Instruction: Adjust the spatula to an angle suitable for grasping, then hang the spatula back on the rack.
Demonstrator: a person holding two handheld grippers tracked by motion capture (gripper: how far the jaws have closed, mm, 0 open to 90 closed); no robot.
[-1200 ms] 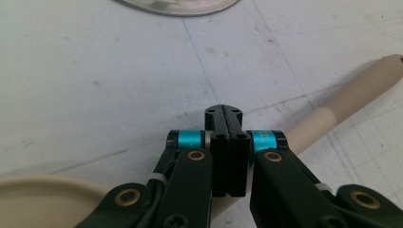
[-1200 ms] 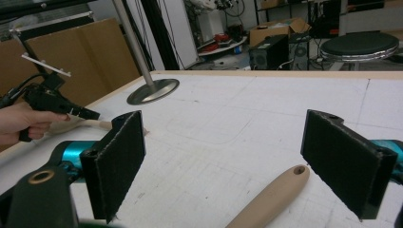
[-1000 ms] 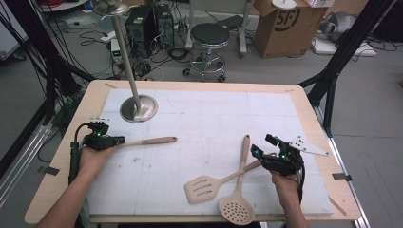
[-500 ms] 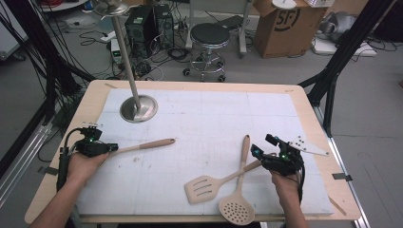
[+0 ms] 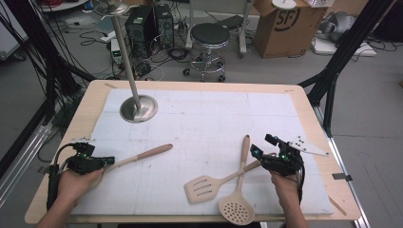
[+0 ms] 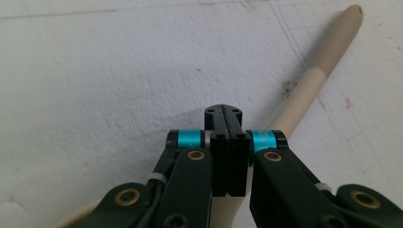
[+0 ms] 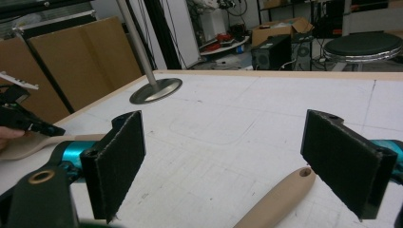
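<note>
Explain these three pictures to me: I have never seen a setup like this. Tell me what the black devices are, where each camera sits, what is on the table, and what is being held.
There is no robot arm here. A person holds a hand-operated gripper in each hand, each with two black jaws.

The high view looks down from above the person's side of the table. The other two pictures come from cameras riding on the grippers, looking along their jaws.

The left gripper has its jaws shut; the left gripper view shows them pressed together over a beige utensil handle, apparently gripping it.

The right gripper has its jaws wide open, holding nothing, near a handle end.

On the white table cover lie a slotted spatula and a round perforated skimmer, their handles crossing. At the back left stands a metal pole on a round base.
</note>
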